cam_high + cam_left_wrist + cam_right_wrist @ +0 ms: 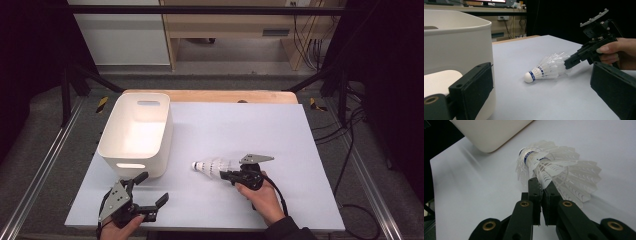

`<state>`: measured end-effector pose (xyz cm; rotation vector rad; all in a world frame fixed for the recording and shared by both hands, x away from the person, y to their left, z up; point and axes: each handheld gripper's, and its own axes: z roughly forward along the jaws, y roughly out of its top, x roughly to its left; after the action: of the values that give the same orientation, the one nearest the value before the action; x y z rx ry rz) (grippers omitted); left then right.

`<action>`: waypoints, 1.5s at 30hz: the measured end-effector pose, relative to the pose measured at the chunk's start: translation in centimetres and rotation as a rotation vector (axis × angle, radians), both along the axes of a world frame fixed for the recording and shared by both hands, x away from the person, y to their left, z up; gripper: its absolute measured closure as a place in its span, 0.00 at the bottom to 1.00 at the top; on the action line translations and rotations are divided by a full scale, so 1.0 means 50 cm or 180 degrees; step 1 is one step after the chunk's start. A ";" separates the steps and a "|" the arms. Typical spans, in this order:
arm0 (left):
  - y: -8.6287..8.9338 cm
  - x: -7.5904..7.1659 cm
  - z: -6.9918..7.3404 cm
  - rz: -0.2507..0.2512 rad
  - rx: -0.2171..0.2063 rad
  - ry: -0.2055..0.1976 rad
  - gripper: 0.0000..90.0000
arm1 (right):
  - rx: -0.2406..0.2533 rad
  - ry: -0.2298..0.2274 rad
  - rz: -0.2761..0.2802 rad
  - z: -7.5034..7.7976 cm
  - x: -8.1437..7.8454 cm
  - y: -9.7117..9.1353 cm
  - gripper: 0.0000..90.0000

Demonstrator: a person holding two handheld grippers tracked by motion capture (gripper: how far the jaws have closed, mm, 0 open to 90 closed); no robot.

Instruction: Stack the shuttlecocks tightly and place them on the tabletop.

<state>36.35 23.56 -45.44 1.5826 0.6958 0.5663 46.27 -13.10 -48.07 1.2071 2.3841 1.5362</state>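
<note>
Shuttlecock (212, 167) lying on its side on the table (280, 130), just right of the white bin's (136, 131) near right corner. Long axis roughly level: cork nose toward the bin, feather skirt away from it, toward the right tongs (226, 175). Bin upright, open-topped, apparently empty as far as the high view reaches, a short way from the cork.

Right tongs (541, 185): nearly closed, pads pinched on the skirt's rim at its lower edge, a feather or two caught between them. Grip thin and off-centre; in the left gripper view the right tongs (569, 62) meet the skirt of the shuttlecock (546, 68) from the far side, cork resting on or just above the table, hard to say which.

Left tongs (150, 192): wide open, nothing held, resting near the table's front edge, in front of the bin and well apart from the shuttlecock. In their own view, pads (475, 83) flanking bin wall (456, 45) and shuttlecock without contact.

Right hand plainly nearer. Likely next move: lift and carry cork-first over the bin rim.
</note>
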 end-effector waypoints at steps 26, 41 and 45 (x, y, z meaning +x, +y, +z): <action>0.000 0.000 0.000 -0.0007 0.0010 0.0004 0.05 | -0.0058 -0.0022 -0.0047 0.009 -0.010 -0.005 0.68; 0.000 0.000 -0.001 -0.0010 0.0014 0.0006 0.05 | -0.0096 -0.0082 -0.0053 0.012 -0.015 -0.001 0.54; 0.000 0.000 -0.001 -0.0010 0.0012 0.0006 0.05 | -0.0141 -0.0098 -0.0059 0.012 -0.015 0.001 0.49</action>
<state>36.36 23.55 -45.46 1.5879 0.6938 0.5642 45.50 -13.03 -47.47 1.1846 2.3678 1.4777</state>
